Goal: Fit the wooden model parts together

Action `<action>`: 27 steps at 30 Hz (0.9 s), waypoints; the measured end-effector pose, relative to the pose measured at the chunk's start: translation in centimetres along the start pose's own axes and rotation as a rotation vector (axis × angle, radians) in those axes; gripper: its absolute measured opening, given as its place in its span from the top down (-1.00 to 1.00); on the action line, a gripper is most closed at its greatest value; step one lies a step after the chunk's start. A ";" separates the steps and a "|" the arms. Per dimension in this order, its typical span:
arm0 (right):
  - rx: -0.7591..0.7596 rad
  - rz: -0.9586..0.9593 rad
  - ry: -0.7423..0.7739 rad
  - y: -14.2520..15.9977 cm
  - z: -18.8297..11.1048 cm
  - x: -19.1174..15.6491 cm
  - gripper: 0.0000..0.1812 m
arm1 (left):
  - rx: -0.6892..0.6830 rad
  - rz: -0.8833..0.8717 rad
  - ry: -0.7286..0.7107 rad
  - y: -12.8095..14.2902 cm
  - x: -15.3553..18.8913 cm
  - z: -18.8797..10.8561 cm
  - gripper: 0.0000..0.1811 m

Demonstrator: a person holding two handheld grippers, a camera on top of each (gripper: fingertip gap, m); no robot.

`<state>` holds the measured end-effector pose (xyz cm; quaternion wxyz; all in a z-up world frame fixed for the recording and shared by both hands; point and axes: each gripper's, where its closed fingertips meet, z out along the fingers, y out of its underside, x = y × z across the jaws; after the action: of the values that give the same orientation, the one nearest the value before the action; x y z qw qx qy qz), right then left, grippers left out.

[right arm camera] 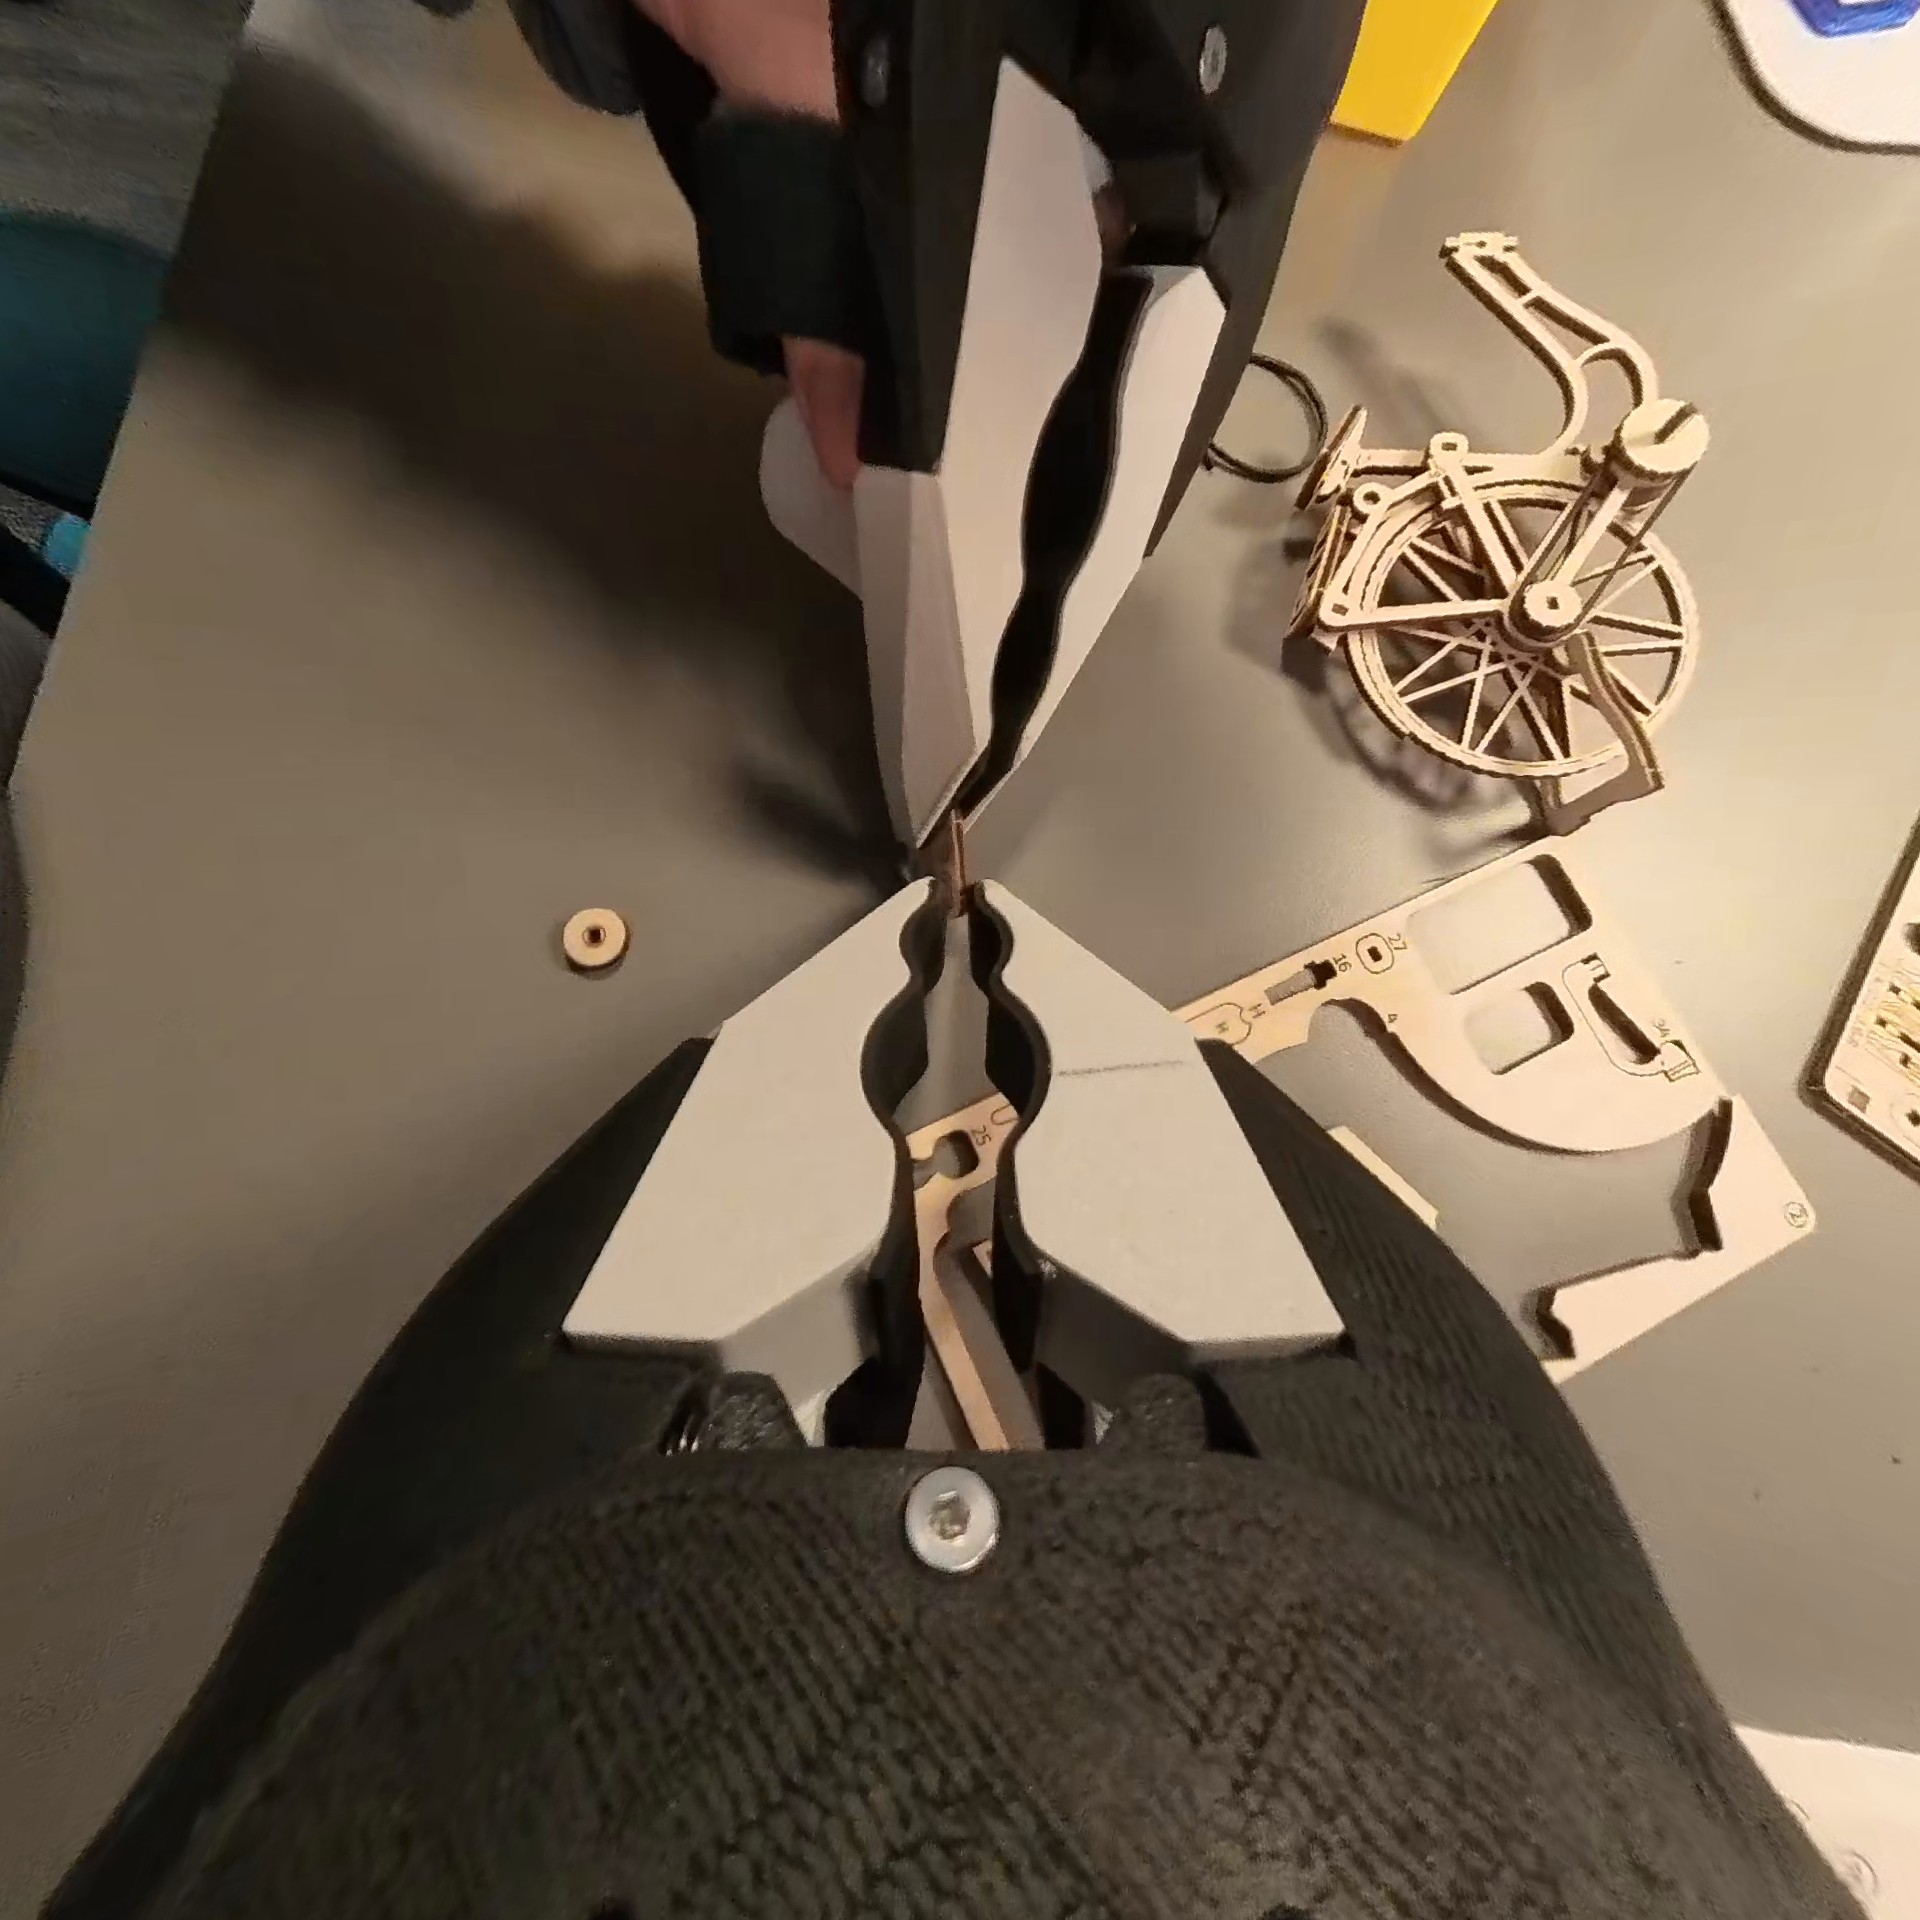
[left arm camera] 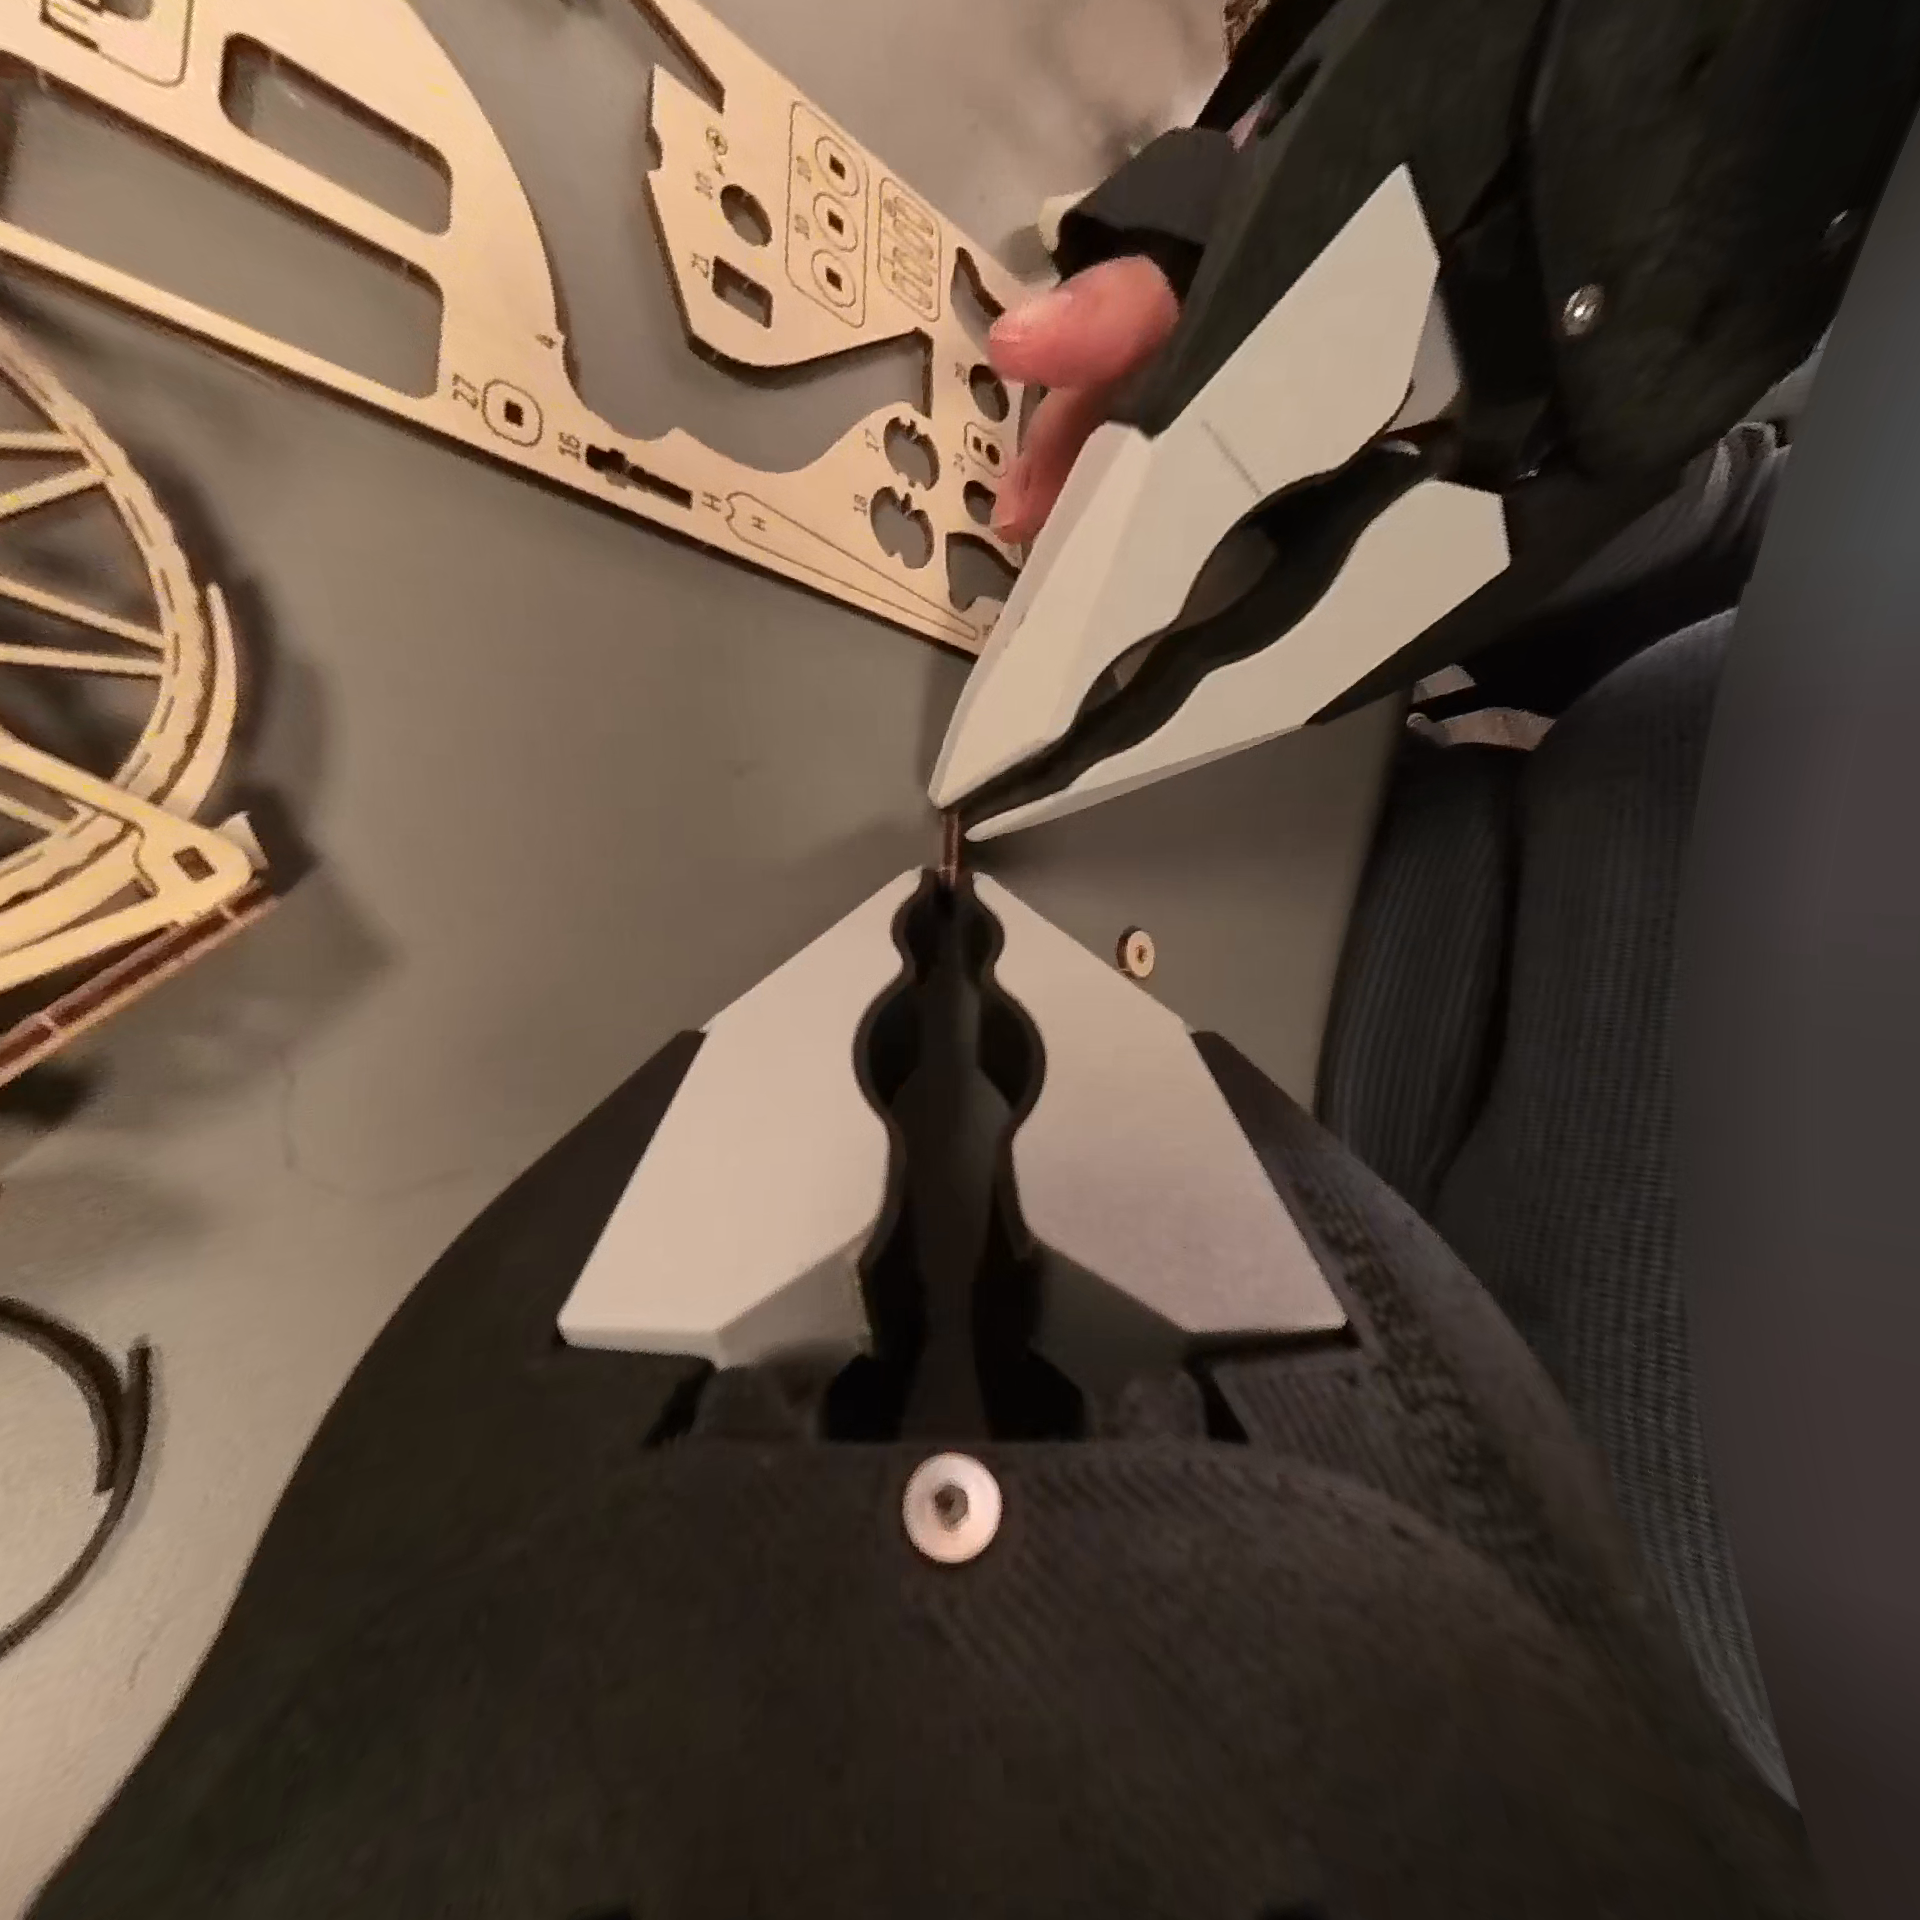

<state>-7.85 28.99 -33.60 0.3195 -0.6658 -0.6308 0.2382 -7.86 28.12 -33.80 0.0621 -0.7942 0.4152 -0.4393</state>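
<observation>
My left gripper (left arm camera: pixel 948 883) and my right gripper (left arm camera: pixel 956 821) meet tip to tip above the grey table (left arm camera: pixel 582 831). Both are shut on a small thin wooden part (left arm camera: pixel 949 850) seen edge-on, which spans the short gap between the two pairs of tips. In the right wrist view my right gripper (right arm camera: pixel 956 896) comes from below and the left gripper (right arm camera: pixel 951 823) from above, with the same part (right arm camera: pixel 957 858) between them. I cannot tell whether it is one piece or two pressed together. A part-built wooden bicycle model (right arm camera: pixel 1507 582) lies on the table.
A laser-cut wooden sheet (right arm camera: pixel 1507 1101) with emptied cut-outs lies under and right of my right gripper; it also shows in the left wrist view (left arm camera: pixel 582 270). A small round wooden washer (right arm camera: pixel 594 938) lies loose on the table. A yellow object (right arm camera: pixel 1403 62) is at the far edge.
</observation>
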 end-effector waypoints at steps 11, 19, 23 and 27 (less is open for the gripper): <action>-0.103 0.001 -0.136 0.0 0.1 -0.1 1.00 | -0.039 0.039 -0.018 0.3 -0.1 0.1 0.99; -0.262 -0.114 -0.098 0.3 0.4 0.2 1.00 | 0.000 0.042 0.002 0.1 0.0 0.1 0.96; -0.267 -0.155 -0.059 0.3 0.5 0.2 1.00 | 0.031 0.006 0.039 0.1 0.0 0.1 0.96; -0.242 -0.207 0.015 0.3 0.5 0.3 1.00 | 0.058 0.012 0.035 0.1 0.0 0.0 0.97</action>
<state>-8.00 29.32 -34.10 0.2645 -0.6327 -0.7176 0.1214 -7.88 28.04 -33.86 0.0804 -0.7818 0.4082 -0.4644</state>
